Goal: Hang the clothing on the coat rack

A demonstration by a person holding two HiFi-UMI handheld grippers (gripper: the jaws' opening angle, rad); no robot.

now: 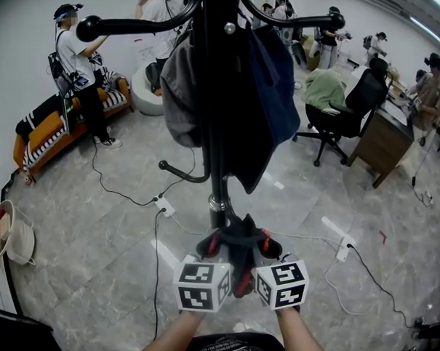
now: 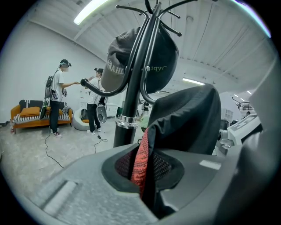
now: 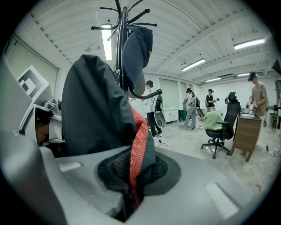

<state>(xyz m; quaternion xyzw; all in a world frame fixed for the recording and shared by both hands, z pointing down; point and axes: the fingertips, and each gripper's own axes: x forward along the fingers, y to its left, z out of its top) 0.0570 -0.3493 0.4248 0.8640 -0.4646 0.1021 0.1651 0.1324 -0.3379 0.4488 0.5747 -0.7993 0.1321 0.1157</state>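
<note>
The black clothing [image 1: 238, 239] is low in the middle of the head view, bunched up right in front of the foot of the coat rack [image 1: 215, 135]. It has a red strip [image 2: 141, 160] along one edge. The left gripper [image 1: 217, 245] and the right gripper [image 1: 265, 246] sit side by side at the bottom of the picture, and both are holding the clothing. In each gripper view the jaws are pinched tight on the cloth, with the red strip going down between them and the black part standing up above them. The coat rack is a tall black pole with curved hooks, and it runs up the middle of the head view to the top. A gray cap [image 1: 178, 93] hangs on it to the left of the pole, and a dark blue cloth [image 1: 276, 85] hangs to the right. The floor [image 1: 99, 249] is gray and shiny, and a black cord [image 1: 126, 197] lies on it at the left. At the upper left is an orange couch [image 1: 40, 135] with a person [image 1: 81, 75] standing next to it. At the upper right another person sits on a black chair [image 1: 348, 107] next to a brown desk [image 1: 384, 142].
</note>
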